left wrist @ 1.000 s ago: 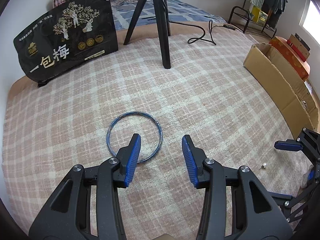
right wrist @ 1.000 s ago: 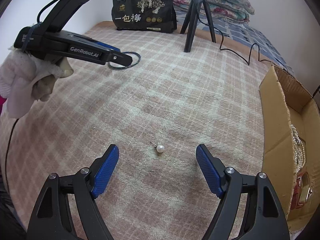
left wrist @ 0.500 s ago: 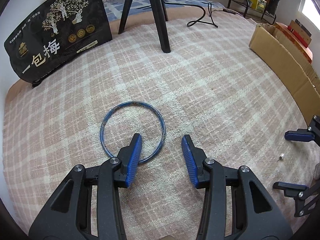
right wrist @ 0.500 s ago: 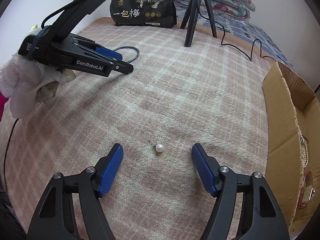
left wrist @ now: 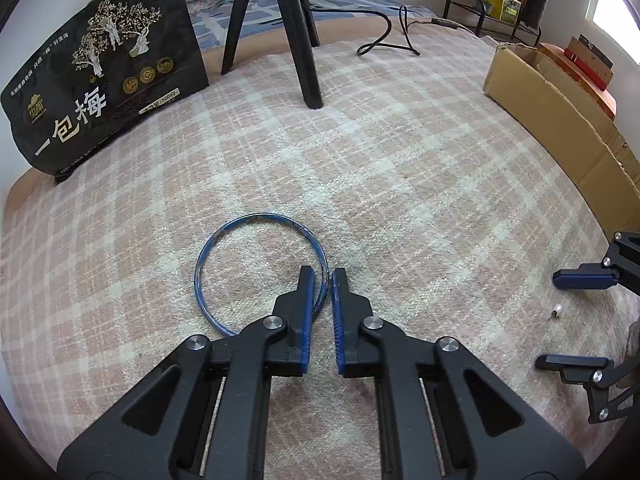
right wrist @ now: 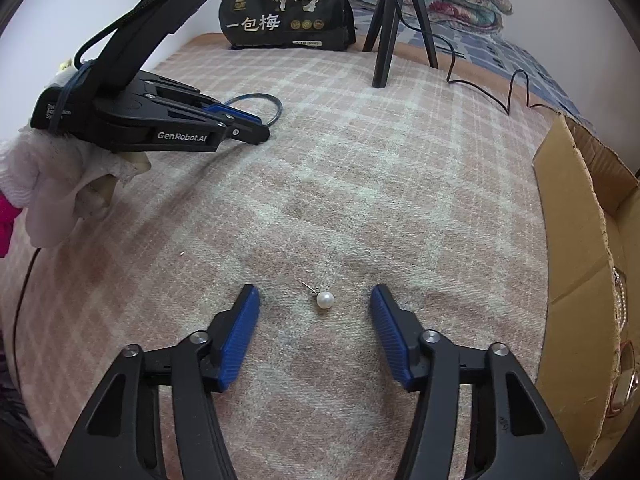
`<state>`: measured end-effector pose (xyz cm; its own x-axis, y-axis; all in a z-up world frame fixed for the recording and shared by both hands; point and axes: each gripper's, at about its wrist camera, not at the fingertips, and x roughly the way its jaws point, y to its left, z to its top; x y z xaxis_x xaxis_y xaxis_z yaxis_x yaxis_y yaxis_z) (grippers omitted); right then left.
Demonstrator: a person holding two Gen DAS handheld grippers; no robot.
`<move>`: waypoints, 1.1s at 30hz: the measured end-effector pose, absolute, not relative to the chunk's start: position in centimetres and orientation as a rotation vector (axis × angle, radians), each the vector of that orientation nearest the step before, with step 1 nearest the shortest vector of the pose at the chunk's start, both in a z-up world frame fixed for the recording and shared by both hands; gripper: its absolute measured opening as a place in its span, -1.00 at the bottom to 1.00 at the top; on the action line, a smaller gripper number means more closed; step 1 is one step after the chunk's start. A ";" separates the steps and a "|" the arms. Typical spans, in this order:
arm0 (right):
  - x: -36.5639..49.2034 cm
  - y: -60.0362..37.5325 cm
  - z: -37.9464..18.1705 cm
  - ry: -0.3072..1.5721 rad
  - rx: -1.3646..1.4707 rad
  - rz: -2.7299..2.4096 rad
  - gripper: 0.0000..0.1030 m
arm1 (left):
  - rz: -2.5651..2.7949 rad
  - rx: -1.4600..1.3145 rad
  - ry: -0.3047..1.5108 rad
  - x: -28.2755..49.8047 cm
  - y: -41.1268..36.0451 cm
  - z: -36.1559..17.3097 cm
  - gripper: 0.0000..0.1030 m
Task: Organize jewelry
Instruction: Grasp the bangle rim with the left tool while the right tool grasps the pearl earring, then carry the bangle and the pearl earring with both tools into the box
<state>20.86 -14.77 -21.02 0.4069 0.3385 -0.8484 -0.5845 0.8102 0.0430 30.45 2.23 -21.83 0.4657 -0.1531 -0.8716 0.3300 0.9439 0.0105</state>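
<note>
A: Where is the blue bangle (left wrist: 260,272) found, and how is it held?

B: It is laid flat on the plaid blanket (left wrist: 400,184) of the bed, and its near-right rim is pinched between the fingers of the left gripper (left wrist: 322,276), which have just been closed on it. One finger is set inside the ring, the other outside, so the thin wire is likely caught across its width and can be lifted without slipping.

A: And the pearl earring (right wrist: 324,299)?

B: It is seen on the blanket between the fingers of the right gripper (right wrist: 316,300), nearly centred, touched by neither. Those fingers are spread but have just been narrowing; the piece is bracketed, presumably so that so small a thing is trapped and not pushed aside.

A: Where is everything meant to go?

B: Probably into the cardboard box (right wrist: 576,248) beyond the right finger, where a pearl strand (right wrist: 620,300) is already kept. The black bag (right wrist: 286,14) and tripod (right wrist: 396,20) are left well ahead of both grippers.
</note>
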 end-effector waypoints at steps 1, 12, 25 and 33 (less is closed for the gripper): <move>20.9 -14.8 -21.0 0.995 -0.276 0.593 -0.11 | -0.299 0.182 1.047 30.5 2.3 -21.8 -0.89; 20.2 -14.1 -20.7 0.984 -0.330 0.585 -0.85 | -0.299 0.182 1.041 29.9 2.3 -21.7 -0.96; 19.1 -13.5 -19.0 0.944 -0.342 0.607 -0.86 | -0.297 0.137 1.051 27.9 3.5 -20.9 -0.96; 18.0 -13.2 -17.5 0.901 -0.349 0.619 -0.86 | -0.297 0.086 1.030 25.9 5.0 -19.1 -0.97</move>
